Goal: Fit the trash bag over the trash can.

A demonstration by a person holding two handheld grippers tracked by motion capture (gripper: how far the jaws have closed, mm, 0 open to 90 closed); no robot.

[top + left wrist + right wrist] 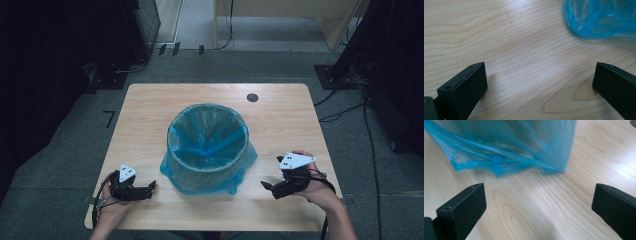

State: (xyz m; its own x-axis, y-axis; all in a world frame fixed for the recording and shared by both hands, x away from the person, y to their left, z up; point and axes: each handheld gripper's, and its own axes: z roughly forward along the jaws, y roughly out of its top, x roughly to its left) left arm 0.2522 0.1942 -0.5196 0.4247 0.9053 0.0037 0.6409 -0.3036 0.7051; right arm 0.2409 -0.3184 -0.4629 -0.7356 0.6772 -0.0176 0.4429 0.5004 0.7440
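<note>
A round bin (208, 145) lined with a blue plastic bag (210, 172) stands upright at the middle of a pale wooden surface (150, 115), the bag's loose skirt draping over the rim and bunching on the wood around the base. A person's two hands rest on the near edge, one to each side of the bin. The left gripper (150, 189) lies low on the surface to the bin's left, pointing toward it, its jaws spread wide with nothing between them; in the left gripper view (539, 75) bare wood grain shows between the two black jaws, and a fold of the blue bag sits well ahead at the upper right. The right gripper (267, 189) sits to the bin's right, angled toward the bag, its jaws likewise wide apart and empty; in the right gripper view (539, 195) the crumpled bottom of the bag hangs close ahead, apart from both jaws. A small dark round hole (252, 97) marks the far side of the surface.
</note>
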